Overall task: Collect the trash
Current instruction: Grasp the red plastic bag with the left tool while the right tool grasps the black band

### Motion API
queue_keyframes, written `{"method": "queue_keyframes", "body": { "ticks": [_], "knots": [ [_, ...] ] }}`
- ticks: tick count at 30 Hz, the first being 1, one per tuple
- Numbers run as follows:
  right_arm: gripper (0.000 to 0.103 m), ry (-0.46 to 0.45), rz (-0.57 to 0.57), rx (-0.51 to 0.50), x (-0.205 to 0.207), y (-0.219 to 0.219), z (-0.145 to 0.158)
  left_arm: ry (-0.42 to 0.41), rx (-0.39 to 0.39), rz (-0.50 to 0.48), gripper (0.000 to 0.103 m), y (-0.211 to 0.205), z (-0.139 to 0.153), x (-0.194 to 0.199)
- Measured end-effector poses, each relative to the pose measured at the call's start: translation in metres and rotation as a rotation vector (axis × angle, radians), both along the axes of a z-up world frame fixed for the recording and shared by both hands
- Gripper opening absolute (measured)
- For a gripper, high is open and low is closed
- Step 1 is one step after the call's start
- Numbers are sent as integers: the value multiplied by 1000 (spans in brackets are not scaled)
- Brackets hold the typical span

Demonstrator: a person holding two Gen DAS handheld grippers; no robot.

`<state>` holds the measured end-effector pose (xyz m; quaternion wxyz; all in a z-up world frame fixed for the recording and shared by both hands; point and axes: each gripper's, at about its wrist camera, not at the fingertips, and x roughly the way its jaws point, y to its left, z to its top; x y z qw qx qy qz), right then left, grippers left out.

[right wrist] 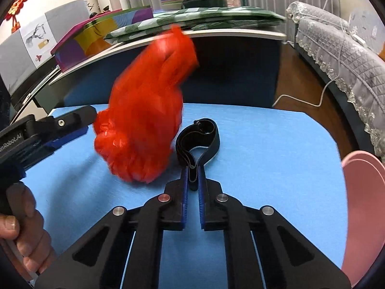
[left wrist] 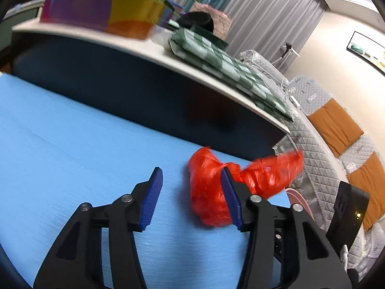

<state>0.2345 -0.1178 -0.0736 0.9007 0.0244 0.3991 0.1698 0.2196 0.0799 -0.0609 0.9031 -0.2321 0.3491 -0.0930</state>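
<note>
A crumpled red plastic bag stands on the blue table top, motion-blurred. In the left wrist view the bag lies against the inner side of the right finger. My left gripper is open, its jaws wide apart; it also shows at the left of the right wrist view, touching the bag's side. My right gripper is shut on a folded black strap, whose loop lies on the table ahead of the fingertips.
A white shelf behind the table holds a green checked cloth, a multicoloured box and a black hat. A pink bin stands at the right edge. A grey quilted sofa is at the far right.
</note>
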Motion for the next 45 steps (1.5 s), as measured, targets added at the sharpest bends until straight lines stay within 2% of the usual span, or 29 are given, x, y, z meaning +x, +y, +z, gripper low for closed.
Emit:
{"method": "queue_keyframes", "body": {
  "ticks": [3,6,9,18,24,27,30,34,36,39,45],
  "knots": [
    [8,6,-14,-3,-3,-8,-1,48,-12,-11,53,-6,-11,4],
    [8,15,-35,-4,-6,-17,-2,55,-5,-18,53,-11,-12,4],
    [8,21,-54,-7,-9,-22,-1,46,-22,-36,53,-20,-10,1],
    [8,36,-209,7,-20,-58,0,16,15,-86,53,-57,-4,-2],
    [8,38,-259,10,-32,-80,4,2,29,-94,54,-72,1,2],
    [8,40,-271,10,-41,-89,6,-4,72,-98,54,-82,4,7],
    [8,37,-272,8,-45,-97,8,2,152,-96,54,-93,7,12],
    [8,23,-269,8,-53,-103,15,-1,187,-97,53,-99,12,11],
    [8,15,-266,8,-56,-105,18,2,225,-100,29,-102,13,9],
    [8,-4,-264,9,-64,-108,27,4,227,-112,21,-102,17,5],
    [8,-46,-258,18,-84,-111,49,-23,269,-100,12,-101,33,-20]
  ]
}}
